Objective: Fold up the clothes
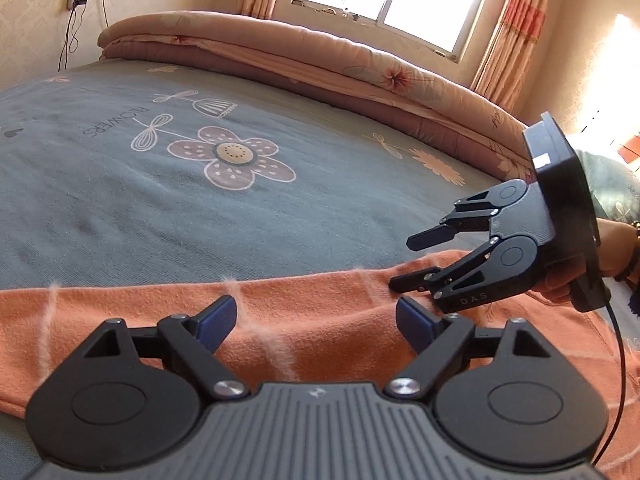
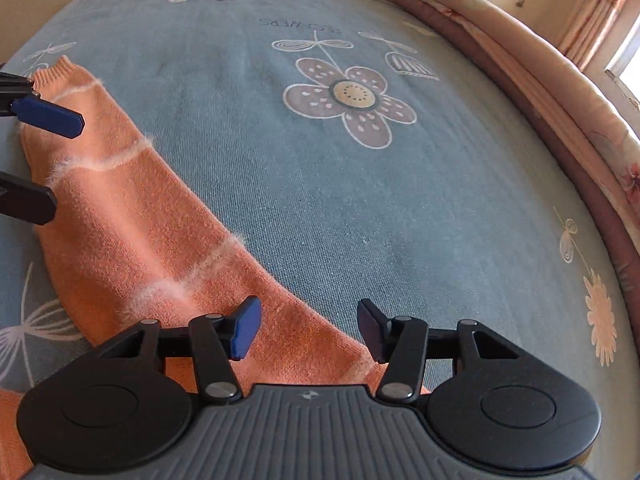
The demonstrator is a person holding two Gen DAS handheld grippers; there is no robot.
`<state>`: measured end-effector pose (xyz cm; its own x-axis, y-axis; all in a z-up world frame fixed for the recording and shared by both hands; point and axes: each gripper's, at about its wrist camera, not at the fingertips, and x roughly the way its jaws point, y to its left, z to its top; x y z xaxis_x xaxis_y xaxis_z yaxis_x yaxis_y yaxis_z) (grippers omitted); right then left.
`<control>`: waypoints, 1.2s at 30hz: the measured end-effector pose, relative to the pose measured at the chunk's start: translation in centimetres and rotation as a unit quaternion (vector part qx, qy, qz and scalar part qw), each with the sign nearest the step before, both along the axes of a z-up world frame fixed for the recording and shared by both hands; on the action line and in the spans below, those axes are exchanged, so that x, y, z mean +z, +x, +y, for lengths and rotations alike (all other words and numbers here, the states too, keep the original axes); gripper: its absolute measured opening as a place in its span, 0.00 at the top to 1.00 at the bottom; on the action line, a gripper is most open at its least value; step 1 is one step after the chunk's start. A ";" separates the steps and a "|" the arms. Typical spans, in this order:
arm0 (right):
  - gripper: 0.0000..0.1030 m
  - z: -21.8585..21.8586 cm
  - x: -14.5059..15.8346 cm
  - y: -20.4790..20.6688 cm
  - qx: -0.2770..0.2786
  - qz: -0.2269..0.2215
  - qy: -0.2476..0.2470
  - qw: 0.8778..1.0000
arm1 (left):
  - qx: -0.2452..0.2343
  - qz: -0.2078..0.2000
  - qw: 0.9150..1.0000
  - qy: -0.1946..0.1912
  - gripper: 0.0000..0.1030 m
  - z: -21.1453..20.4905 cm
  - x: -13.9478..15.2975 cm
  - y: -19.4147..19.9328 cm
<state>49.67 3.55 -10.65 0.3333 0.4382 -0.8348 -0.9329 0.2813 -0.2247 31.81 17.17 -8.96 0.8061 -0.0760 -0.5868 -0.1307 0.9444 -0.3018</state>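
1. Orange sweater (image 2: 132,216) was a fuzzy knit, crossed by thin, fluffy white stripes; one long sleeve ended in a ribbed cuff (image 2: 56,72).
2. It lay flat on the blue bedsheet (image 2: 400,220), a matte woven cloth printed with flowers, near the front edge of the bed.
3. A peach floral quilt (image 1: 320,56) lay folded into a long roll along the far side.
4. Left gripper (image 1: 316,322) was spread wide above the sleeve, gripping nothing.
5. Right gripper (image 2: 310,330) was likewise spread; its lower finger (image 1: 412,278) touched the knit.
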 end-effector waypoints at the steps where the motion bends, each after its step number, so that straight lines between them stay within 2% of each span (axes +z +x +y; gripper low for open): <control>1: 0.43 -0.1 -0.1 0.4 0.004 0.009 0.004 1.000 | -0.001 -0.001 1.000 -0.002 0.16 0.0 -0.1 0.0; 6: 0.43 -1.0 -0.5 2.6 -0.009 0.085 0.022 0.996 | 0.003 -0.007 1.000 -0.010 0.15 0.2 -0.5 0.3; 9: 0.48 -0.9 -0.5 2.6 -0.013 0.093 0.018 0.995 | 0.009 -0.009 1.000 -0.020 0.15 0.4 -0.7 0.4; 11: 0.70 -0.3 -0.2 1.0 0.007 0.066 0.008 0.998 | 0.013 -0.012 1.000 -0.022 0.15 0.6 -0.6 0.3; 12: 0.76 0.0 -0.2 0.1 0.017 0.039 -0.002 0.999 | 0.015 -0.014 1.000 -0.022 0.15 0.7 -0.6 0.3; 13: 0.89 0.3 -0.2 -0.8 0.027 0.009 -0.013 0.999 | 0.017 -0.016 0.999 -0.023 0.15 0.7 -0.6 0.2; 14: 0.91 0.5 -0.3 -1.4 0.034 -0.012 -0.021 0.999 | 0.019 -0.018 0.999 -0.024 0.15 0.8 -0.6 0.2; 18: 0.91 1.0 -0.3 -1.8 0.022 -0.045 -0.027 0.998 | 0.028 -0.025 0.999 -0.028 0.14 1.1 -0.5 0.1; 22: 0.92 1.9 0.3 -0.6 -0.008 -0.066 -0.015 0.998 | 0.036 -0.032 0.998 -0.031 0.14 1.4 -0.4 -0.1; 23: 0.95 2.2 0.3 -0.2 -0.017 -0.068 -0.012 0.997 | 0.038 -0.034 0.998 -0.032 0.14 1.5 -0.4 -0.1; 25: 0.97 2.6 -0.4 0.4 -0.030 -0.070 -0.015 0.997 | 0.041 -0.035 0.998 -0.035 0.14 1.7 -0.4 -0.1; 26: 0.99 2.9 -1.0 0.5 -0.042 -0.088 -0.020 0.995 | 0.042 -0.035 0.998 -0.036 0.14 1.7 -0.4 -0.1; 28: 0.99 3.3 -1.8 1.0 -0.062 -0.087 -0.034 0.994 | 0.044 -0.038 0.998 -0.038 0.14 1.9 -0.3 -0.2; 29: 0.99 3.3 -1.4 1.0 -0.063 -0.087 -0.025 0.994 | 0.046 -0.040 0.997 -0.038 0.14 2.1 -0.3 -0.3; 30: 0.97 3.3 -1.0 0.9 -0.065 -0.087 -0.015 0.994 | 0.049 -0.042 0.997 -0.039 0.14 2.2 -0.2 -0.4; 32: 0.84 3.1 0.9 0.4 -0.051 -0.065 0.025 0.996 | 0.059 -0.043 0.997 -0.039 0.14 2.7 -0.1 -0.5; 33: 0.81 3.1 1.8 0.1 -0.042 -0.053 0.042 0.997 | 0.064 -0.040 0.996 -0.039 0.14 2.9 -0.1 -0.6; 36: 0.71 4.1 2.9 -1.1 0.006 -0.017 0.050 0.999 | 0.076 -0.033 0.996 -0.037 0.14 3.8 0.1 -0.8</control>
